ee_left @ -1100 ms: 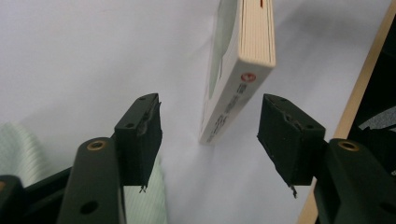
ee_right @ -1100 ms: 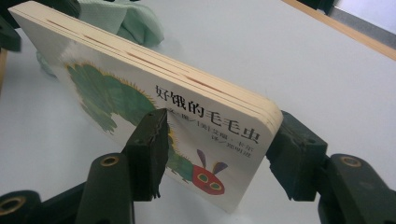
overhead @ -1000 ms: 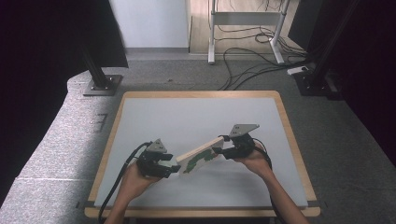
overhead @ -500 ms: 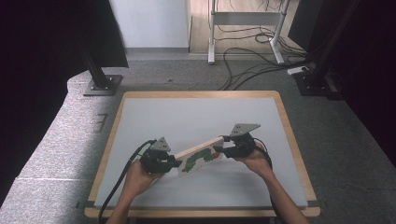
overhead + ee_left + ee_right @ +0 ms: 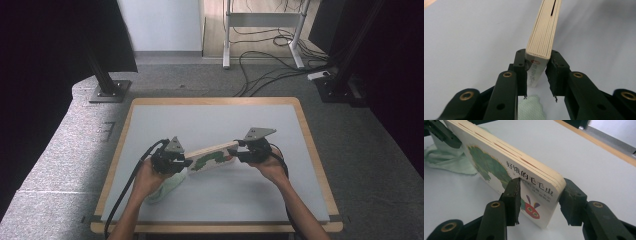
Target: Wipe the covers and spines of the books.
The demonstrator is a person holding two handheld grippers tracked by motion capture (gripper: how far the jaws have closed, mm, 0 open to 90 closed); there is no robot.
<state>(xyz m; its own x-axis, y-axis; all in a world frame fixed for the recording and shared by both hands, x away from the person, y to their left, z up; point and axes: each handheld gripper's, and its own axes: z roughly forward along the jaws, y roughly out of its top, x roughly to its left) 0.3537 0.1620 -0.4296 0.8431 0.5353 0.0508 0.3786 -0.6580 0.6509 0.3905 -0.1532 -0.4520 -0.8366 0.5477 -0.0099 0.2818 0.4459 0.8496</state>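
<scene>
1. A pale grey rectangular table top with a light wooden rim (image 5: 127,131) is seen from the high view, set on a grey speckled floor (image 5: 55,150).
2. Two bare forearms are brought in from the lower edge of the high view and are angled inward toward each other; the left hand (image 5: 146,179) is wrapped round the body of its tool, and the right hand (image 5: 270,167) is cupped under its own.
3. A thick cream-edged board book with a green caterpillar on its cover (image 5: 212,156) is held clear of the table's middle, stood on its long edge and stretched between the two tools, its right end slightly farther from the person.
4. The black two-jaw left gripper (image 5: 538,66) is pointed along the book's length; its jaws have just been closing, and the near end of the book (image 5: 543,42) is clamped between the pads.
5. The black two-jaw right gripper (image 5: 540,192) is set on the opposite end; its jaws have just been closing, one pad is pressed on the printed cover (image 5: 524,185) and the other on the back face.
6. A small pale green mesh cloth (image 5: 167,189) is left lying on the table just below the left hand, and it is seen beneath the left gripper's jaws (image 5: 530,110).
</scene>
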